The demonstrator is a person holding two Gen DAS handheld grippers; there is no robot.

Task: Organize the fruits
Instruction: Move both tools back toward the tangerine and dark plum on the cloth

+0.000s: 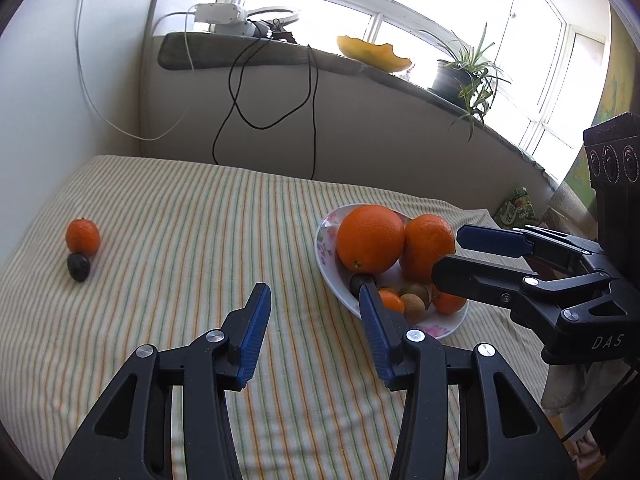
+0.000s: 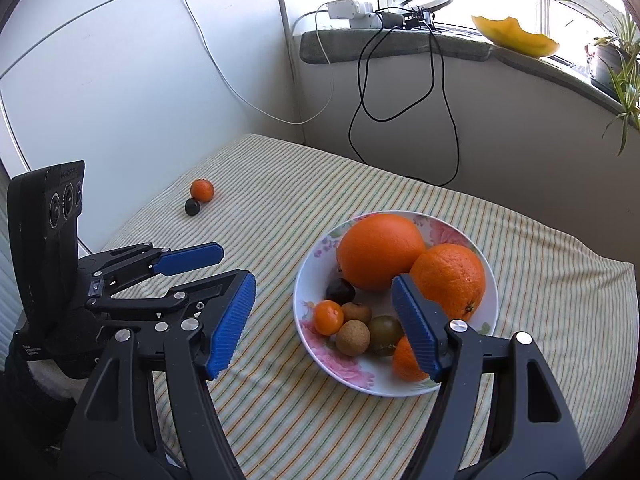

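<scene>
Two empty claws near a bowl of fruit on a striped cloth.

The left claw (image 1: 314, 294) is partly open and holds nothing. The right claw (image 2: 324, 284) is open wider and also holds nothing. White letters "DAS" show on the right claw's black body in the left view. The bowl (image 2: 490, 322) has pink flowers on it. Inside are two big oranges (image 2: 380, 250), with small fruits at 6 o'clock below them. On the cloth (image 2: 280, 208), well apart from the bowl at about 10 o'clock, a small orange (image 2: 202, 190) touches a dark fruit (image 2: 192, 207). At 3 o'clock in the left view sits a green packet (image 1: 518, 206); its writing is too blurred to read.
</scene>
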